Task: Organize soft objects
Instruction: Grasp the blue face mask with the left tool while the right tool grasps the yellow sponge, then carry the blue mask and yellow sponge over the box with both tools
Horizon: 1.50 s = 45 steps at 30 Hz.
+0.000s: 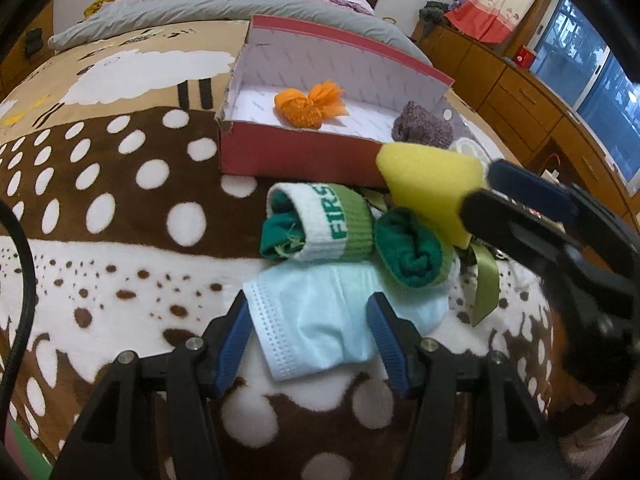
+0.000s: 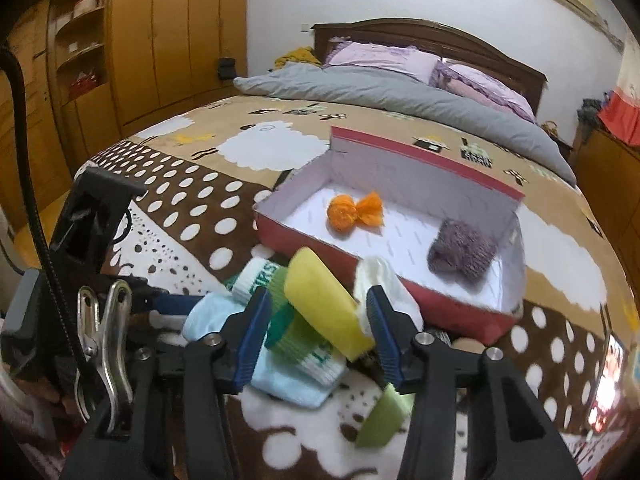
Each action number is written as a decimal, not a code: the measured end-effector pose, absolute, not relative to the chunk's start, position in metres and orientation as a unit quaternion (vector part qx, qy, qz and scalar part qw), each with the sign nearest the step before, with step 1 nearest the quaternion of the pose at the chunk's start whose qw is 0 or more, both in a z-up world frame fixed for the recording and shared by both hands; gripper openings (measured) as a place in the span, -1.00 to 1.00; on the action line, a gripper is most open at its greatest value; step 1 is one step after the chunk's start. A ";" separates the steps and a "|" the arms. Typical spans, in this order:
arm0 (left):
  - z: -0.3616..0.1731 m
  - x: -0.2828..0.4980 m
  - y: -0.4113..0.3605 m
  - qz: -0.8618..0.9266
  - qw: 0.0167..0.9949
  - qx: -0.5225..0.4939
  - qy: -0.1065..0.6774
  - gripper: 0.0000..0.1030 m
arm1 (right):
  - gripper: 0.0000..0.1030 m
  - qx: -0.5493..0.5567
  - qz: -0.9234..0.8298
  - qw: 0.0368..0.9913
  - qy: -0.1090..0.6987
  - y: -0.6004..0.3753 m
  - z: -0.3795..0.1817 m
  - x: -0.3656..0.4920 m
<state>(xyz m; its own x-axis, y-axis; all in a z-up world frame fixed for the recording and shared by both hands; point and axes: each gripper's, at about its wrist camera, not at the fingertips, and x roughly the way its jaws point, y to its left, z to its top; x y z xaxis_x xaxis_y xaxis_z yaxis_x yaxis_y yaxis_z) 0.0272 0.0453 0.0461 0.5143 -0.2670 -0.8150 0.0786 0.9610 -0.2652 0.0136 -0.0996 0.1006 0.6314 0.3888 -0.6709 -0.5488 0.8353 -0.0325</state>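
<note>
A red box with a white inside lies on the bed and holds an orange mesh ball and a purple knitted piece. In front of it lie green and white rolled socks, a light blue face mask and a green ribbon. My right gripper is shut on a yellow sponge above the pile. My left gripper is open around the mask.
The bed has a brown and white spotted blanket, a grey duvet and pink pillows. Wooden drawers stand to the right and a wardrobe to the left. A white soft item lies by the box.
</note>
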 end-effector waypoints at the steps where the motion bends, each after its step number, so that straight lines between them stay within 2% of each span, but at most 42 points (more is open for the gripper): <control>1: 0.046 0.027 0.046 -0.101 0.865 -0.099 0.481 0.19 | -0.07 -0.122 0.262 0.894 0.342 -0.097 0.098 0.018; 5: 0.045 0.027 0.047 -0.109 0.865 -0.106 0.478 0.19 | -0.20 -0.125 0.256 0.890 0.356 -0.095 0.089 0.030; 9: 0.046 0.026 0.044 -0.126 0.864 -0.108 0.476 0.19 | -0.47 -0.114 0.263 0.890 0.355 -0.101 0.088 0.032; 12: 0.045 0.027 0.039 -0.134 0.863 -0.105 0.475 0.19 | -0.50 -0.106 0.262 0.894 0.348 -0.105 0.092 0.030; 20: 0.037 0.036 0.039 -0.127 0.855 -0.135 0.484 0.15 | -0.51 -0.076 0.265 0.900 0.336 -0.119 0.106 0.023; 22: 0.039 0.034 0.040 -0.137 0.854 -0.139 0.482 -0.15 | -0.51 -0.071 0.268 0.901 0.333 -0.122 0.110 0.021; 24: 0.041 0.031 0.043 -0.148 0.850 -0.150 0.482 -0.31 | -0.51 -0.065 0.271 0.902 0.330 -0.125 0.114 0.019; 28: 0.050 0.022 0.047 -0.155 0.850 -0.162 0.476 -0.45 | -0.51 -0.058 0.274 0.905 0.319 -0.128 0.124 0.015; 45: 0.130 -0.007 0.063 -0.151 0.898 -0.125 0.393 -0.50 | -0.51 -0.039 0.285 0.910 0.299 -0.138 0.145 0.004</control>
